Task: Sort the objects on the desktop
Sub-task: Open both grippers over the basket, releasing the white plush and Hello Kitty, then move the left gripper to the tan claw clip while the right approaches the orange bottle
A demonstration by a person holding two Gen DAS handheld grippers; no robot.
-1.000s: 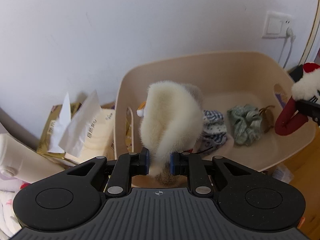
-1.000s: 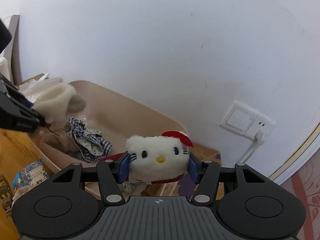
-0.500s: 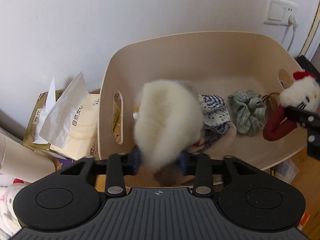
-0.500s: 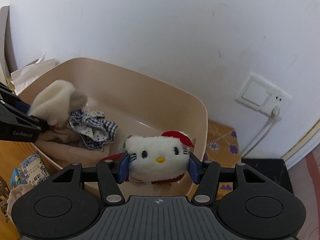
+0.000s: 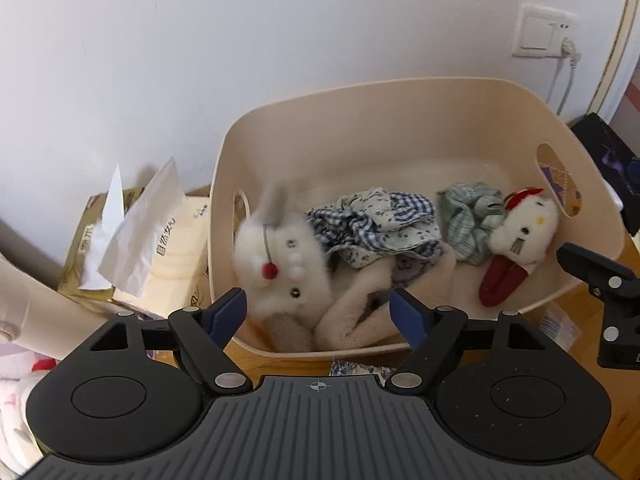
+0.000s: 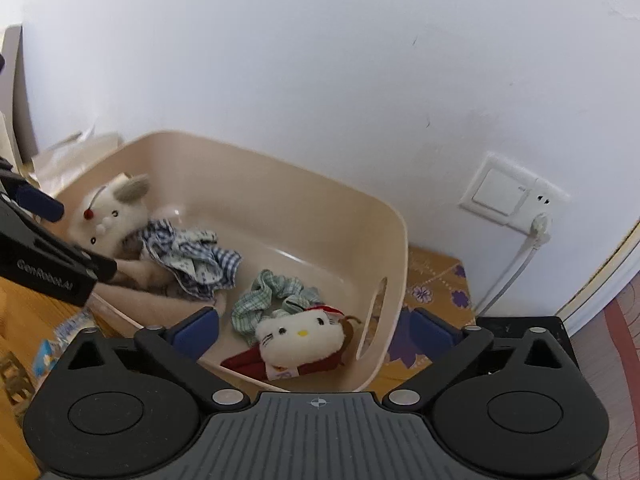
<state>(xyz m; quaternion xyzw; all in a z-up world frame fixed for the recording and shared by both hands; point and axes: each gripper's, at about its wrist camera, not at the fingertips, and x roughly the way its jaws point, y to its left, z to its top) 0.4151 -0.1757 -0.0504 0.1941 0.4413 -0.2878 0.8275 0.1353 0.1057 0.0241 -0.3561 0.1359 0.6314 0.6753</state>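
Both grippers hang over the beige plastic storage bin (image 5: 420,96) with jaws opening and nothing between the pads. The left gripper (image 5: 318,312) has let go of the fluffy white plush rabbit (image 5: 280,264), blurred at the bin's left end. The right gripper (image 6: 314,330) has let go of the small white plush cat with a red bow (image 6: 300,336), lying beside the green checked scrunchie (image 6: 276,292). Withdraw each gripper straight up, clear of the rim, so no pad snags fur or fabric.
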